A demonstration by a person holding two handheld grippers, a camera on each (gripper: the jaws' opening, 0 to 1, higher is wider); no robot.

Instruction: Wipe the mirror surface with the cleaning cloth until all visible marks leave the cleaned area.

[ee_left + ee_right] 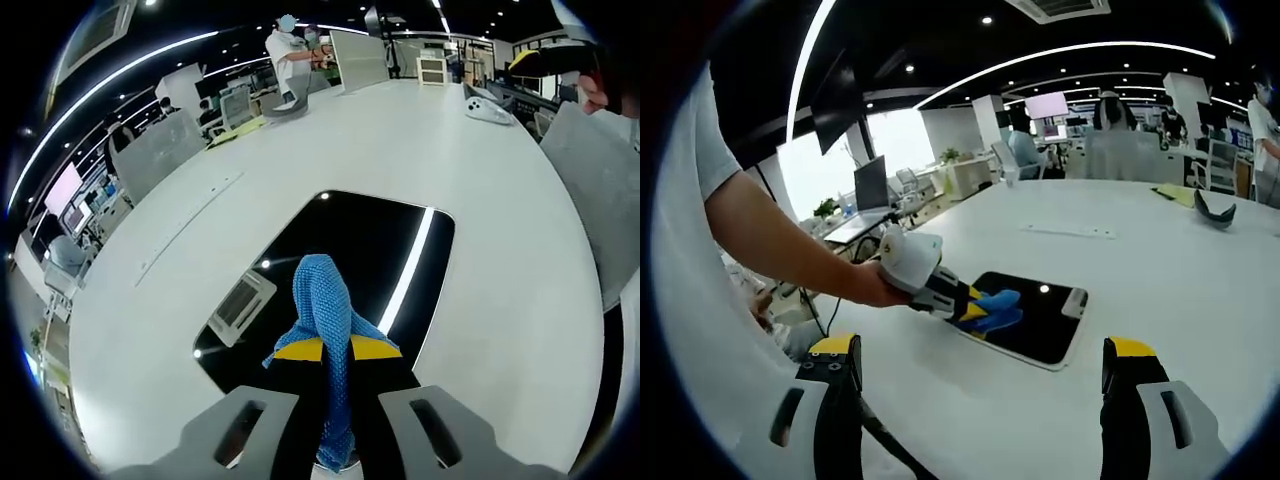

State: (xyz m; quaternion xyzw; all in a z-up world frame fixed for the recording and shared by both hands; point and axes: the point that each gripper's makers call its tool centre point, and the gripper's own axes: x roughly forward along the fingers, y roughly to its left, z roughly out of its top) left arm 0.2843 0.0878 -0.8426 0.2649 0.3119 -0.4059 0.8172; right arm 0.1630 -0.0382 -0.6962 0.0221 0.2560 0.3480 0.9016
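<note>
On the white table [470, 200], toward six o'clock in the left gripper view, lies the mirror [370, 250], a dark rounded rectangle reflecting ceiling light strips. The left gripper [335, 352] has its yellow-tipped jaws closed on the cleaning cloth [325, 310], a blue mesh fold that stands out ahead of the jaws and rests over the mirror's near half. From the right gripper view, the same cloth [995, 308] sits at the mirror's [1040, 320] nine o'clock edge, with the person's hand [875, 285] behind the tool. The right gripper [980, 400] hangs well apart from the mirror, jaws spread wide and holding nothing. No marks can be made out on the glass; reflections make this hard to judge. Wiping appears under way, with the far half toward twelve o'clock likely unworked. To perform the step well, the cloth should be kept flat against the glass under even pressure, moved in overlapping passes toward the far edge, with the jaw tips held off the surface. The unsecured mirror may slide; the free gripper could steady its rim.
</note>
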